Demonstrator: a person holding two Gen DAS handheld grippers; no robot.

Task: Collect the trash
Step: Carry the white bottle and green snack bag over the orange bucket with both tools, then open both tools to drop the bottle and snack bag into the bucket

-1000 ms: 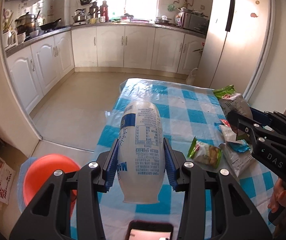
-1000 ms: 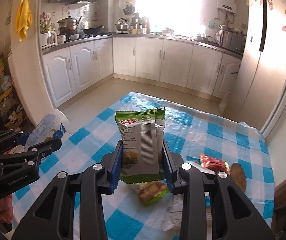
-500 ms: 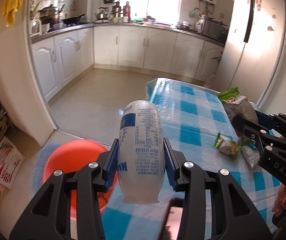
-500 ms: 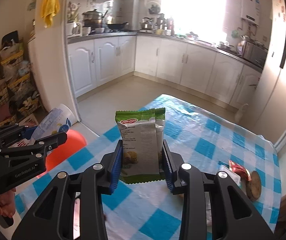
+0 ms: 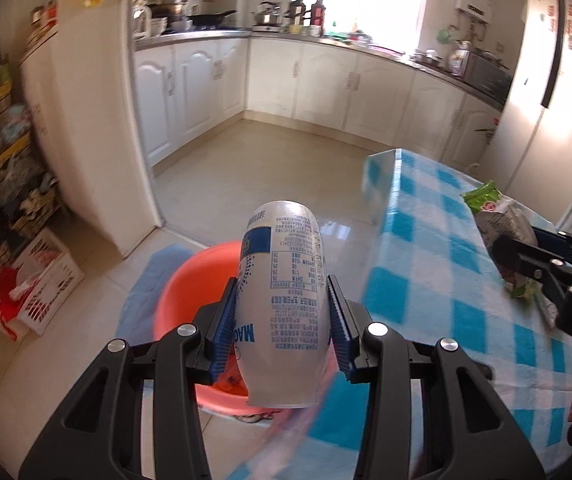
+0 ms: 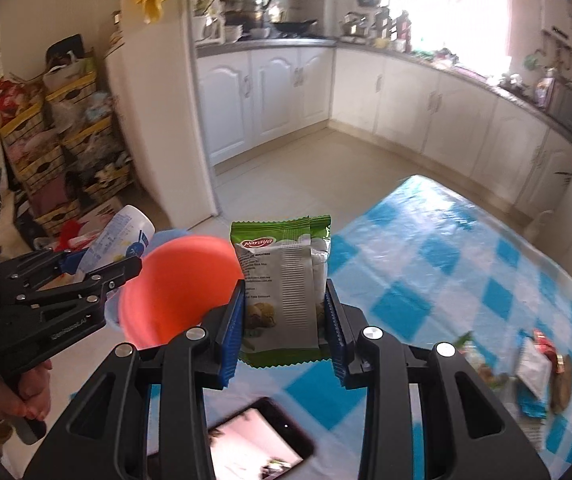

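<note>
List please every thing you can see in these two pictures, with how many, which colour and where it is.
Bottle: one, white with blue print, in the left gripper, above the basin.
Snack packet: one, green and grey, in the right gripper.
Basin: one, orange-red, on the floor beside the table.
Table: one, blue-and-white check cloth.
Wrappers: several, mixed colours, on the table's far right.
Phone: one, dark, on the table.
Left gripper: black, blue pads, shut.
Right gripper: black, blue pads, shut.

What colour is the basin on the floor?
Orange-red; the basin shows best in the left wrist view.
</note>
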